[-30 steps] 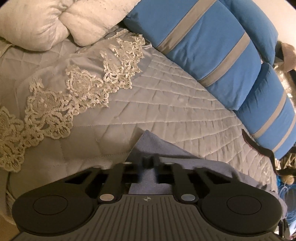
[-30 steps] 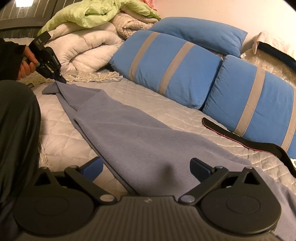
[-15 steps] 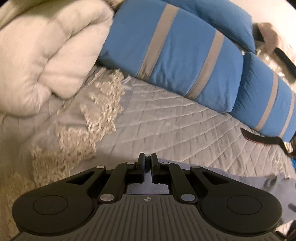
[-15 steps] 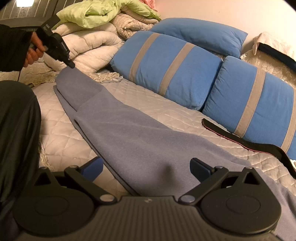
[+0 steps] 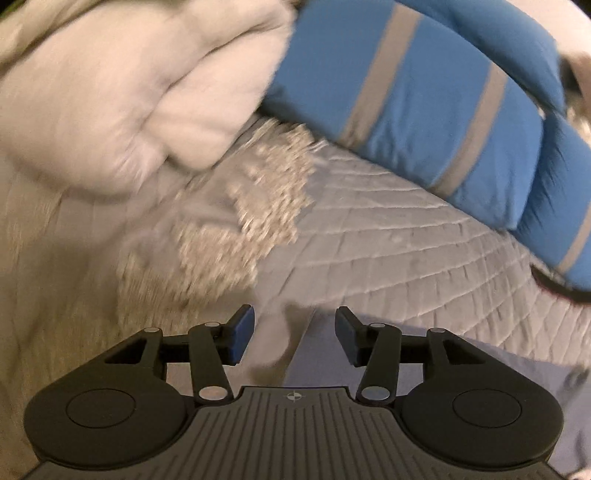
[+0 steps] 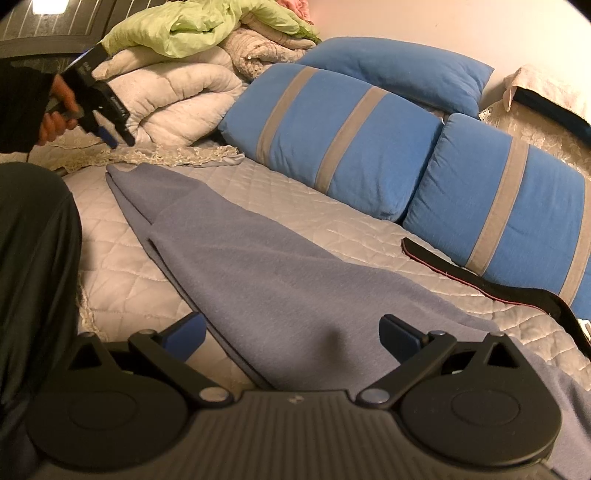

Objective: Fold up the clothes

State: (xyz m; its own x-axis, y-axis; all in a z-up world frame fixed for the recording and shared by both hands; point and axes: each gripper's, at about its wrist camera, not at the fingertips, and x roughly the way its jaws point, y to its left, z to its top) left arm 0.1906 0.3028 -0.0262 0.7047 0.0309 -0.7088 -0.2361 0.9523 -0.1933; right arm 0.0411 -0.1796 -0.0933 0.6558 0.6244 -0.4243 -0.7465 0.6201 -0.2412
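Blue-grey garment lay flat along the quilted bedspread; the right gripper hovered over its near end, jaws wide and empty. At its far end the left gripper, earlier clamped on that corner, was opening above it, nothing between its pads.

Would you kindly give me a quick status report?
Left hand-held gripper opening, empty, above cloth. Right hand-held gripper open. Long grey-blue fleece cloth flat on quilt. Nothing blocking.

Bed with quilted grey cover; blue striped pillows and piled duvets against a plain wall.
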